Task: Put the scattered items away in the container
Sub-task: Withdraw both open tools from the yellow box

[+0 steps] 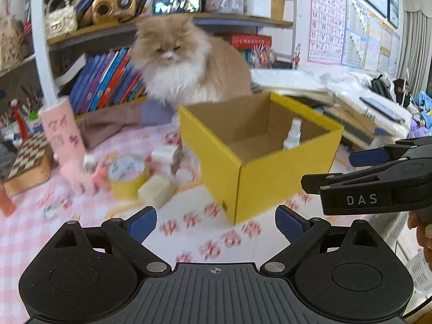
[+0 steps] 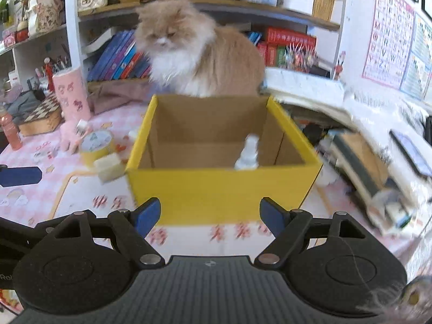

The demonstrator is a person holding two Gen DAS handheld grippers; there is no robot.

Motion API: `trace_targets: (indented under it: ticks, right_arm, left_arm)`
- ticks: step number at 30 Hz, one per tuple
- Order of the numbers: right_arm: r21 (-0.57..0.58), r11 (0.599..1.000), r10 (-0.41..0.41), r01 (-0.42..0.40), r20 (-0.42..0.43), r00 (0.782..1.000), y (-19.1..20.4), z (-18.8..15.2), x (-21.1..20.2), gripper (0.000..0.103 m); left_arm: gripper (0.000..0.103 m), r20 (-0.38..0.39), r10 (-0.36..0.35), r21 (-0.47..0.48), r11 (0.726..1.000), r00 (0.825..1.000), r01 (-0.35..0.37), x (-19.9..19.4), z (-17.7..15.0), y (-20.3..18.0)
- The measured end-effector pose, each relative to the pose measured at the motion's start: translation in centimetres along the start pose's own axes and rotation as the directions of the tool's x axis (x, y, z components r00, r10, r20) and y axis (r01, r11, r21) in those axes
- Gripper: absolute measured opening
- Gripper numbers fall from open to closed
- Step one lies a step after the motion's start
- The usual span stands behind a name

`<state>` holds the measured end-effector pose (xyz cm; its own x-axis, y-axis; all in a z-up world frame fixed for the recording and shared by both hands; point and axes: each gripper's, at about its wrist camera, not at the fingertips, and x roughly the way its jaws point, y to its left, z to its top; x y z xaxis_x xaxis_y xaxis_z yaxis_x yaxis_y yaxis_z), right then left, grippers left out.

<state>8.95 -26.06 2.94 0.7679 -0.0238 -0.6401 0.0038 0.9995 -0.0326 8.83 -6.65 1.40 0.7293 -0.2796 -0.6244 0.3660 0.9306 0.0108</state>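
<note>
Both tongs apart, empty: left gripper (image 1: 216, 224), right gripper (image 2: 210, 216). Fluffy cream cat (image 1: 186, 62), upper centre behind yellow cardboard box (image 1: 259, 162), may paw scattered items.

Behind, sitting upright: fluffy cream and white cat (image 1: 186, 62), in front of leaning books (image 1: 108, 81) on low shelf. On upper shelf: gold speaker (image 1: 113, 8), beside it quilted white handbag (image 1: 60, 19). At left edge of pink checked tablecloth (image 1: 32, 232): wooden chessboard (image 1: 29, 154), tilted. On right wall: alphabet poster (image 1: 325, 21). Below poster: stacked white papers (image 1: 291, 83), and farther right a dark tablet (image 2: 413, 154) lying flat on white cloth.
</note>
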Motion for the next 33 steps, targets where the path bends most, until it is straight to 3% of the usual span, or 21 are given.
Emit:
trace_targets:
  ticks: [5,19,33]
  right_arm:
    - [0.008,1.000,0.021,-0.021,-0.036,0.999,3.0,-1.7,-1.0,0.080]
    - [-0.027,0.993,0.111,-0.112,-0.050,0.993,11.3,-3.2,-2.6,0.080]
    - [-0.069,0.986,0.149,-0.154,-0.063,0.987,15.6,-3.8,-3.4,0.080]
  left_arm:
    - [0.097,-0.055,0.029,-0.032,0.999,0.998,-0.031,-1.3,-2.2,2.1]
    - [0.097,-0.053,0.118,-0.079,0.989,0.992,-0.122,-6.2,-5.7,8.0]
    - [0.097,-0.047,0.179,-0.134,0.974,0.983,-0.184,-9.0,-7.7,11.4]
